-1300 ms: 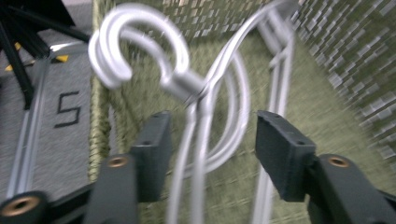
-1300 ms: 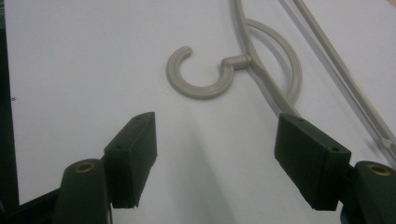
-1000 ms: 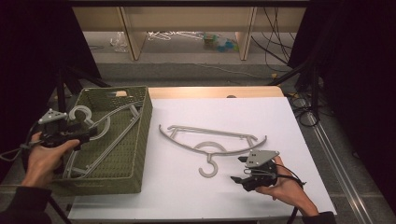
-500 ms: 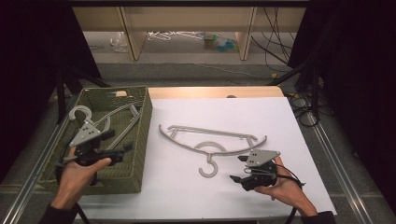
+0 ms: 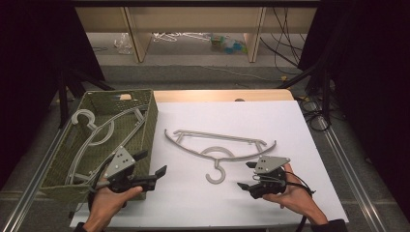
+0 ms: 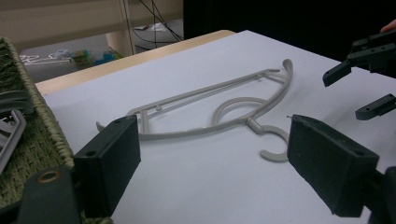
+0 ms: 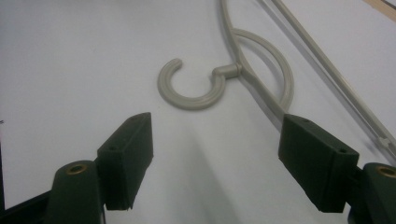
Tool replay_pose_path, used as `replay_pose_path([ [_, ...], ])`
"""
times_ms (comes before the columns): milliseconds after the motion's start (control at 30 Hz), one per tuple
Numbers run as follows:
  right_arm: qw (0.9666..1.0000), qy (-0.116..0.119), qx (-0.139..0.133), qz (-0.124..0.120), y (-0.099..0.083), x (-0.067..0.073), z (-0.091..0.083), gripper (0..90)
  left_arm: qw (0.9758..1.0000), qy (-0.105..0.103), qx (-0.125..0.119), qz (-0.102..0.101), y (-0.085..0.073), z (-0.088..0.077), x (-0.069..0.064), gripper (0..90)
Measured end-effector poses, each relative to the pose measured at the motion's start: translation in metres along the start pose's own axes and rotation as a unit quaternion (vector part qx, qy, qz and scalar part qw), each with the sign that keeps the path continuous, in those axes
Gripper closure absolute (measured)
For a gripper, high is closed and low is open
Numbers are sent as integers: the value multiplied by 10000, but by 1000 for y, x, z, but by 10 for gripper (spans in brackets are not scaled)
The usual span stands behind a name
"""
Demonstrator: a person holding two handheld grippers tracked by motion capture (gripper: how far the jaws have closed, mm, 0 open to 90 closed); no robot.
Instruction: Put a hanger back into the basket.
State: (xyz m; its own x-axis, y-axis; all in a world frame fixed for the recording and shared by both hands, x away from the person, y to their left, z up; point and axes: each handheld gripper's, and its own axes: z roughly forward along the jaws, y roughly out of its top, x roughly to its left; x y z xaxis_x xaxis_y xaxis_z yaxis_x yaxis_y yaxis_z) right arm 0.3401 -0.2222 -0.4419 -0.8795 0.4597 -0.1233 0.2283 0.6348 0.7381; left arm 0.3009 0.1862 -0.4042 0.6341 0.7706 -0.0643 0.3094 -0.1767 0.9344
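On the white sheet [image 5: 290,125], grey plastic hanger [image 5: 220,145], hook open.

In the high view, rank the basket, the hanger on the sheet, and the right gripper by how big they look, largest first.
1. Basket, widest and deepest.
2. Hanger on the white sheet, long but thin.
3. Right gripper, smallest.
The gripper sits nearer the camera, yet looks clearly smaller than the hanger.

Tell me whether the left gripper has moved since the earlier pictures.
Yes. The left gripper has swung from the basket's outer side across to its near corner, jaws just opened and empty, facing the hanger on the table.
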Motion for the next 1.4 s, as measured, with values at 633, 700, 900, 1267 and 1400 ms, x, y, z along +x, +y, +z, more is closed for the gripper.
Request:
replay_pose_path([
  [633, 9995, -197, 110, 223, -3, -9, 7, 235, 9994, -67, -19, 327, -17, -3, -23, 161],
  [700, 9992, -309, 127, 224, -3, -15, 11, 232, 9996, -86, -25, 284, -17, -3, -23, 161],
  [900, 9984, -369, 410, 125, 3, -29, 28, 256, 9997, -120, 4, 218, -18, -2, -24, 162],
  [1267, 9944, -185, 1039, -8, 13, -66, 64, 363, 9995, -124, -17, 287, -19, -2, -25, 163],
  [1400, 9921, 85, 1249, -100, 15, -78, 71, 463, 9994, -128, -16, 313, -19, -2, -25, 163],
])
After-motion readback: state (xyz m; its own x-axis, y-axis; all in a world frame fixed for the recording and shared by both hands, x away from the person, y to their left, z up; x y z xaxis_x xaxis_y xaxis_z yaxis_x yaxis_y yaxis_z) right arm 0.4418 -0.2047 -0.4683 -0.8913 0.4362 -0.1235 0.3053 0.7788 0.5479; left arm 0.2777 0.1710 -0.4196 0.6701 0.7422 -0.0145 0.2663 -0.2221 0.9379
